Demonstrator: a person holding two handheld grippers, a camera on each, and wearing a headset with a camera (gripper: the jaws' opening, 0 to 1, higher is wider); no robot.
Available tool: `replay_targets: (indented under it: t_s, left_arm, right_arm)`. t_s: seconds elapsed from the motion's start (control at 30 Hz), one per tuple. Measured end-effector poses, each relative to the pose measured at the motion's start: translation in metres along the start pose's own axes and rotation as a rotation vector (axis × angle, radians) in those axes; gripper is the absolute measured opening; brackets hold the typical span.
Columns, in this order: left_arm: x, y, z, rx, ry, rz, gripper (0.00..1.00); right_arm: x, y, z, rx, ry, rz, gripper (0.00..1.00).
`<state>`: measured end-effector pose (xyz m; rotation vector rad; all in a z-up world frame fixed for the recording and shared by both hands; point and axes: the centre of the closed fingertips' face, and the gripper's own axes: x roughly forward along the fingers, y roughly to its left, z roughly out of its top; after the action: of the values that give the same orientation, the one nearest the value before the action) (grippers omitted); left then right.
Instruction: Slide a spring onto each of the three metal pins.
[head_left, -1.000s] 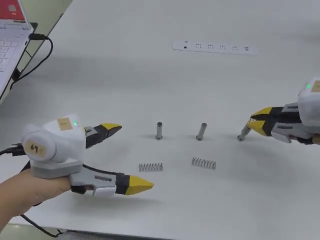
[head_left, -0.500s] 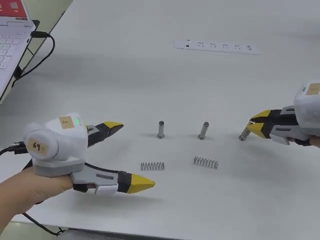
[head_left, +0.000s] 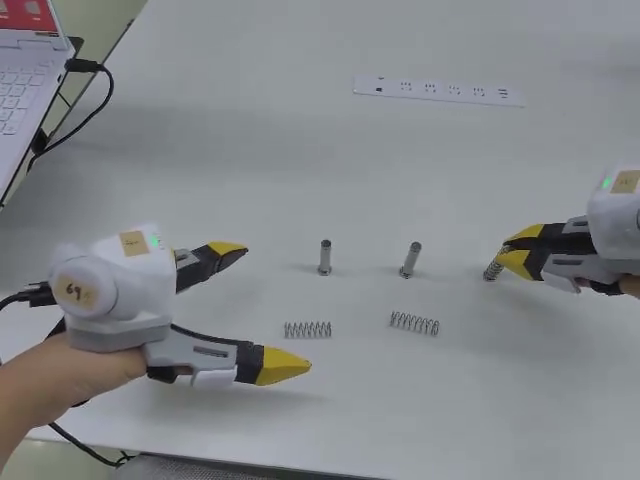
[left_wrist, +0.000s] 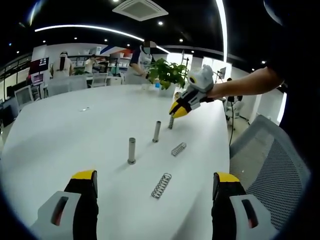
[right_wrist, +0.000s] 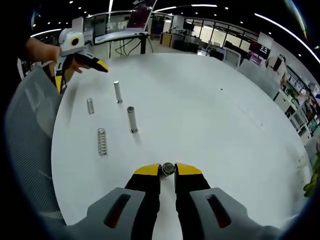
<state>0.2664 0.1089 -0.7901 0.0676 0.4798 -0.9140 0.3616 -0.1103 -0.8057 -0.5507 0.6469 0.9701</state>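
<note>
Three metal pins stand in a row on the white table. The left pin (head_left: 325, 256) and the middle pin (head_left: 411, 259) are bare. The right pin (head_left: 493, 268) wears a spring, and my right gripper (head_left: 508, 257) is shut on that spring at the pin's top (right_wrist: 167, 168). Two loose springs lie in front of the row, one (head_left: 306, 329) on the left and one (head_left: 414, 322) on the right. My left gripper (head_left: 262, 310) hovers wide open, left of the pins and holding nothing. From it I see the nearer spring (left_wrist: 161, 185) and the right gripper (left_wrist: 186, 102).
A white power strip (head_left: 438, 91) lies at the far side of the table. A laptop (head_left: 25, 50) with a black cable (head_left: 75, 120) sits at the far left edge. Office desks, chairs and people fill the background of the gripper views.
The head camera has shifted slightly. The right gripper's tips have sunk a little along the right pin. The left gripper, the bare pins and the loose springs have not moved.
</note>
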Motion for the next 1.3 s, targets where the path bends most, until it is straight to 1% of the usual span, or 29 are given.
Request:
replay_targets:
  t_s: [0.03,0.33,0.4,0.57,0.67,0.77,0.9,1.0,1.3]
  left_arm:
    - [0.000,0.000,0.000,0.000,0.000,-0.001,0.93]
    - [-0.001,0.000,0.003,0.004,-0.005,0.000,0.93]
    - [-0.002,0.000,0.004,0.006,-0.007,0.002,0.93]
    - [-0.003,-0.001,0.003,0.008,-0.002,-0.001,0.93]
    - [-0.003,-0.002,0.004,0.009,-0.002,-0.002,0.93]
    - [-0.003,-0.002,0.004,0.011,-0.002,-0.003,0.93]
    - [-0.003,-0.002,0.006,0.014,-0.003,-0.004,0.93]
    - [-0.003,-0.002,0.007,0.016,-0.005,-0.004,0.93]
    - [-0.003,-0.002,0.010,0.024,-0.008,-0.005,0.94]
  right_arm:
    - [0.000,0.000,0.001,0.009,-0.008,-0.001,0.08]
    - [0.000,-0.001,0.001,0.012,-0.005,-0.010,0.09]
    - [0.000,0.002,0.002,0.017,-0.010,-0.003,0.09]
    - [-0.001,0.002,0.002,0.038,-0.018,-0.015,0.14]
    - [-0.003,0.001,0.002,0.038,-0.017,-0.021,0.15]
    - [-0.007,-0.001,0.003,0.073,-0.032,-0.024,0.17]
    - [-0.010,-0.003,0.002,0.086,-0.031,-0.034,0.18]
    - [-0.012,-0.002,0.003,0.118,-0.044,-0.032,0.19]
    - [-0.017,0.001,0.004,0.150,-0.068,-0.035,0.23]
